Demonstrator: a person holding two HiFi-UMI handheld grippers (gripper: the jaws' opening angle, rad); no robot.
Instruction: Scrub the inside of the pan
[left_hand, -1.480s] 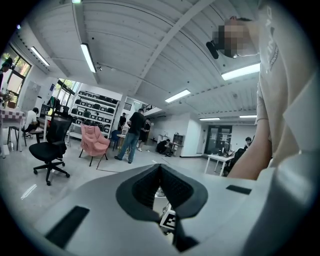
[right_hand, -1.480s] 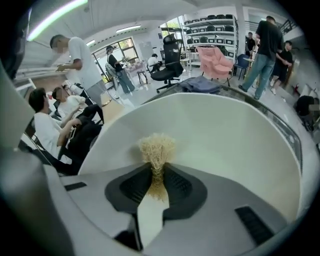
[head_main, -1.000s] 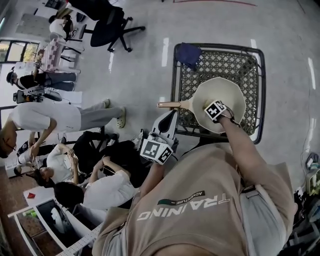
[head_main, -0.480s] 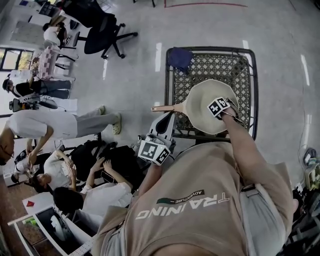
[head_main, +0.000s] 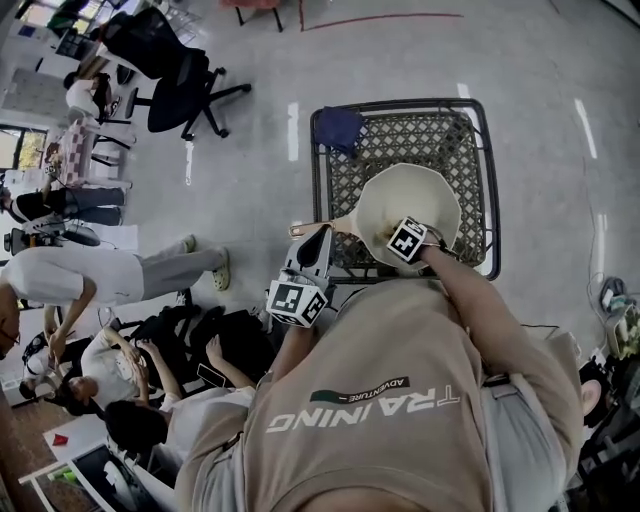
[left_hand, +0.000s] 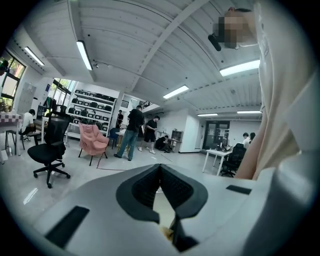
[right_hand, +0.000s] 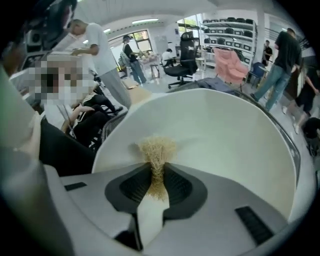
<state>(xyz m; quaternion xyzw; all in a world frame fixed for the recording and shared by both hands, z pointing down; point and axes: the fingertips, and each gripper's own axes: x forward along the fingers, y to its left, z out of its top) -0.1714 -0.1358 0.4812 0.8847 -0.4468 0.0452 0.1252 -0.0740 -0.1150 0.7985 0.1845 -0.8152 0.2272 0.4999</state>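
The cream pan (head_main: 420, 195) is found over the wire-mesh table (head_main: 400, 135), its hollow turned up toward the person and its handle (head_main: 303, 230) run out to the left. The left gripper (left_hand: 160, 170) is clenched. Its jaws meet at the tips, a pale strip and a brownish bit are seen low between them, and in the head view those tips sit at the handle, so the handle is judged to be what is gripped, probably to steady the pan against the rubbing. The right gripper (right_hand: 157, 172) is clamped on a straw-coloured fibre scrubber (right_hand: 157, 147). Its tuft is left sticking out past the jaws, presumably so that fibres and not plastic meet the pan's inner wall.

In the head view the right jaws and the scrubber are covered by the marker cube. Whether the tuft presses on the wall or only hangs just before it cannot be told. Nor can it be told whether the pan rests on the mesh or is held above it. A dark blue cloth (head_main: 338, 128) lies at the table's far left corner.
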